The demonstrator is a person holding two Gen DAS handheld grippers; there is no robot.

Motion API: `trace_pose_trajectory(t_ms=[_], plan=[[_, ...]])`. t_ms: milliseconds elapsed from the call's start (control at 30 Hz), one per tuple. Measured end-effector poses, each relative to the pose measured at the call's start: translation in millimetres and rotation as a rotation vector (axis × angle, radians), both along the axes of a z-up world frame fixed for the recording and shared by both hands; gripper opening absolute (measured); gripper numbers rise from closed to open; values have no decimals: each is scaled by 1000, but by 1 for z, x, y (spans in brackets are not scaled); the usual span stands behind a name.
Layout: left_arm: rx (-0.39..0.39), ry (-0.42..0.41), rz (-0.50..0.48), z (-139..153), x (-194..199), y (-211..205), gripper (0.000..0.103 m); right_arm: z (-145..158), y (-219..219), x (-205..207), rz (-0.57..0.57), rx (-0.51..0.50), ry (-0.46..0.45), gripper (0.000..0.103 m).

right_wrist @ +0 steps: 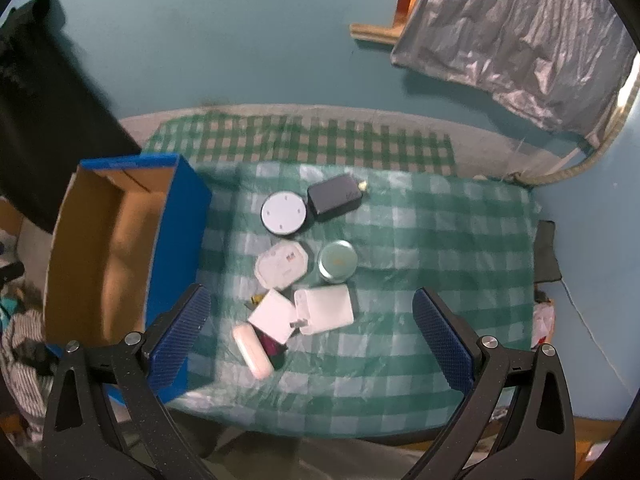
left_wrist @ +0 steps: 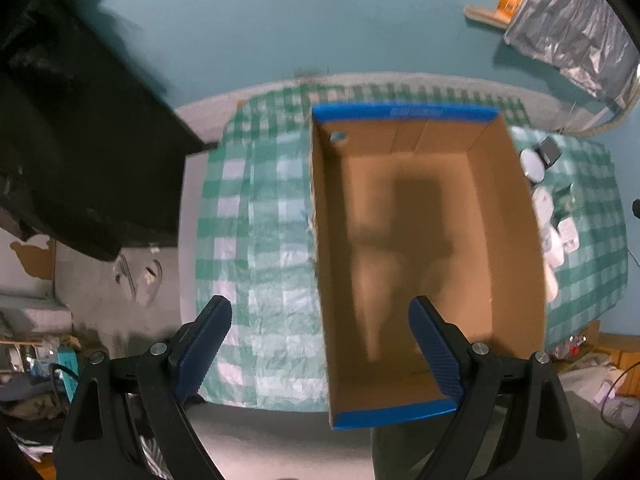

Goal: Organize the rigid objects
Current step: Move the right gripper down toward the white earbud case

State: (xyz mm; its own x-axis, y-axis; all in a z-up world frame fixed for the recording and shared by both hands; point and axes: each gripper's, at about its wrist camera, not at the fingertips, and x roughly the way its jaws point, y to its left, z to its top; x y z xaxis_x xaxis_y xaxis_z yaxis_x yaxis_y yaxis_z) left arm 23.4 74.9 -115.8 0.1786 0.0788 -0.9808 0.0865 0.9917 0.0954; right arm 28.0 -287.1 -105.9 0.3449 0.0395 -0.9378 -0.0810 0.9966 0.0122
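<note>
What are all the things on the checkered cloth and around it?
cardboard box: 1, brown inside with blue outside, left part of the cloth, nothing in it
round disc: 1, white top, dark rim, beside the box
dark block: 1, dark grey, right of the disc
round tin: 1, pale green, middle
white gadgets: 4, white, clustered in front of the disc
checkered cloth: 1, green and white, under everything
silver sheet: 1, crinkled, hanging on the teal wall
left gripper: jaws open, above the box
right gripper: jaws open, above the gadgets
</note>
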Motion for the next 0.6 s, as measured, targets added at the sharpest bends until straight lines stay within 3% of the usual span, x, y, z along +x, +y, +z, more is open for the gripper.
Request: trace_pose_trajectory(t_ms=[133, 267, 367, 433, 600], plan=[[19, 56, 11, -25, -1, 7, 90, -25, 3, -1, 47, 6, 48, 102], [39, 97, 4, -49, 1, 11, 82, -48, 14, -7, 117, -2, 82, 102], [25, 129, 5, -62, 2, 13, 81, -63, 19, -10, 147, -1, 103, 102], [14, 145, 8, -69, 2, 15, 74, -73, 21, -13, 165, -1, 117, 102], [5, 179, 21, -79, 4, 20, 68, -93, 27, -19, 187, -6, 148, 102]])
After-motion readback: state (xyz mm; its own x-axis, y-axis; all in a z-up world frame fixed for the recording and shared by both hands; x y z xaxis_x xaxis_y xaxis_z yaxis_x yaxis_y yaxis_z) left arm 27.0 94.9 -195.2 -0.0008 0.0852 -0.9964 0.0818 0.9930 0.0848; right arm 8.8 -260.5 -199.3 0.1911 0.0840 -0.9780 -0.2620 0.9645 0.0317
